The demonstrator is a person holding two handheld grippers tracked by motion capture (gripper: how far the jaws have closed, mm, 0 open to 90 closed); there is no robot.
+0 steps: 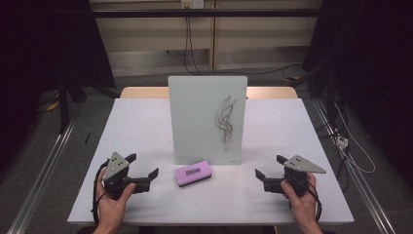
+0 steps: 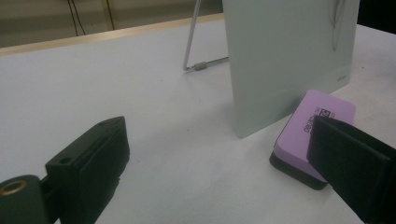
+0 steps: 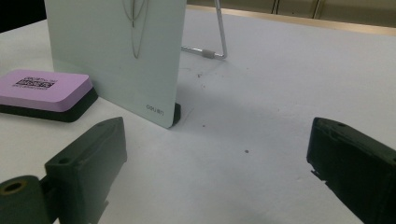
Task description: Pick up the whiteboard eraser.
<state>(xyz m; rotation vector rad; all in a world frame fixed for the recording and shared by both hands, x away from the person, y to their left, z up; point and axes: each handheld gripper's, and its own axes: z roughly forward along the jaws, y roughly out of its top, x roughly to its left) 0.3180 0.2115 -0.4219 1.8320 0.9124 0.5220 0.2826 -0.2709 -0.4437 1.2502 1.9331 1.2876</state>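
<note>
A small glass whiteboard [image 1: 208, 119] stands upright on a wire stand at the table's middle, with black scribbled lines [image 1: 225, 122] on its right half. A purple eraser with a black base [image 1: 193, 173] lies flat just in front of it. My left gripper [image 1: 144, 165] rests low at the front left, open, jaws pointing toward the eraser [image 2: 312, 126]. My right gripper [image 1: 269, 166] sits at the front right, open and empty, facing the board [image 3: 114, 51] and the eraser [image 3: 44, 91].
The white table [image 1: 136, 126] has bare room on both sides of the board. The board's wire stand [image 3: 217, 42] reaches back behind it. Cables run over the floor on the right [image 1: 348, 146] and hang at the far wall.
</note>
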